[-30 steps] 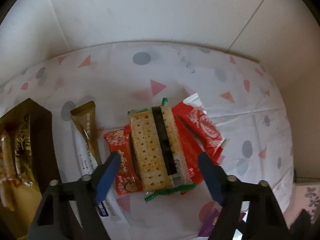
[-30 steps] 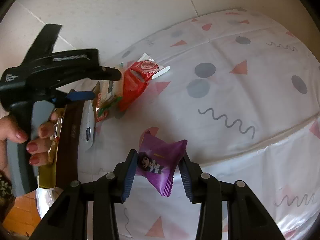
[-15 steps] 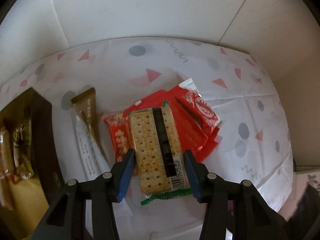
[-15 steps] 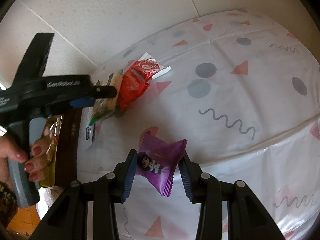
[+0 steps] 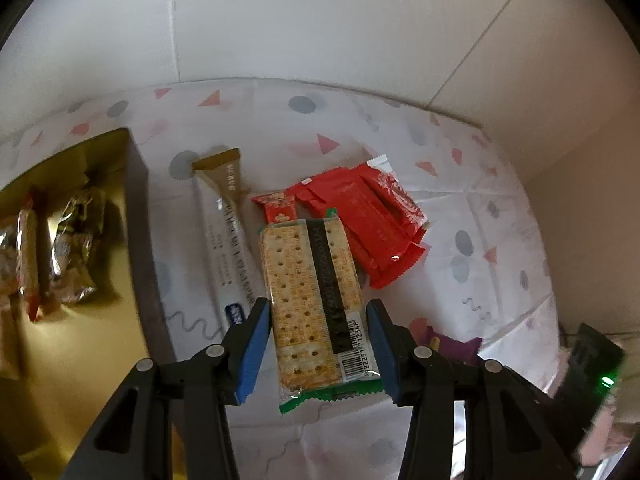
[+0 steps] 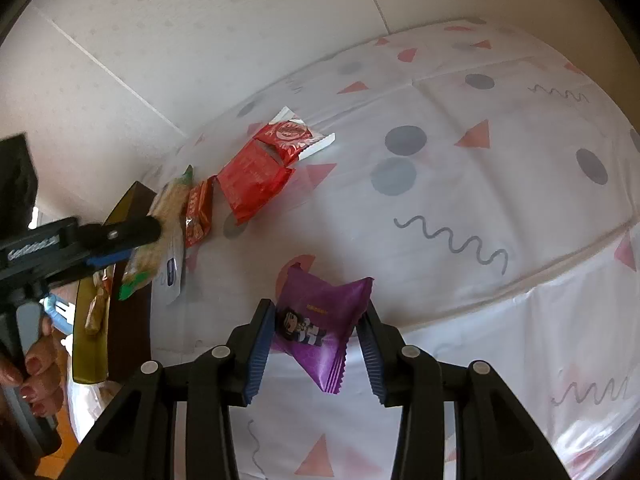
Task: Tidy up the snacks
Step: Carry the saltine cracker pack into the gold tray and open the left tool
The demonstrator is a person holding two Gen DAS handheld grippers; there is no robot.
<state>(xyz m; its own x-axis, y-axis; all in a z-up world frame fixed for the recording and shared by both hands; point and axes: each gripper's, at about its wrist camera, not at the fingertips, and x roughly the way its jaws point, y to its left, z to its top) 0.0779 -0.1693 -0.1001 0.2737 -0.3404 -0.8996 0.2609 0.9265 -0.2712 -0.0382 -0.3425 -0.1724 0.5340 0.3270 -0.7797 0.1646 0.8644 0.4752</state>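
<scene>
Green-edged clear wrapping covers the cracker pack (image 5: 314,304), which the left gripper (image 5: 316,350) pinches between its blue fingers (image 5: 253,354), low in the middle of the left wrist view; a black band runs along the pack, and a barcode label near its lower end reads partly "712348". In the right wrist view the same pack hangs at the left edge, lifted clear of the counter (image 6: 480,184) with its patterned cloth. Behind it on the cloth lie red snack packets (image 5: 360,224), one with a white oval logo I cannot read, and a long white sachet (image 5: 230,256) with a gold-brown one (image 5: 226,176) across it; their print is too small to read. A brown box (image 5: 140,240) with a gold interior fills the left of that frame and holds foil-wrapped sweets (image 5: 72,248). The right gripper (image 6: 316,354) clamps a purple packet (image 6: 320,320) bearing a cartoon figure, at the lower centre of its view. "Gestalte" or similar shows blurred on the left gripper's body.
</scene>
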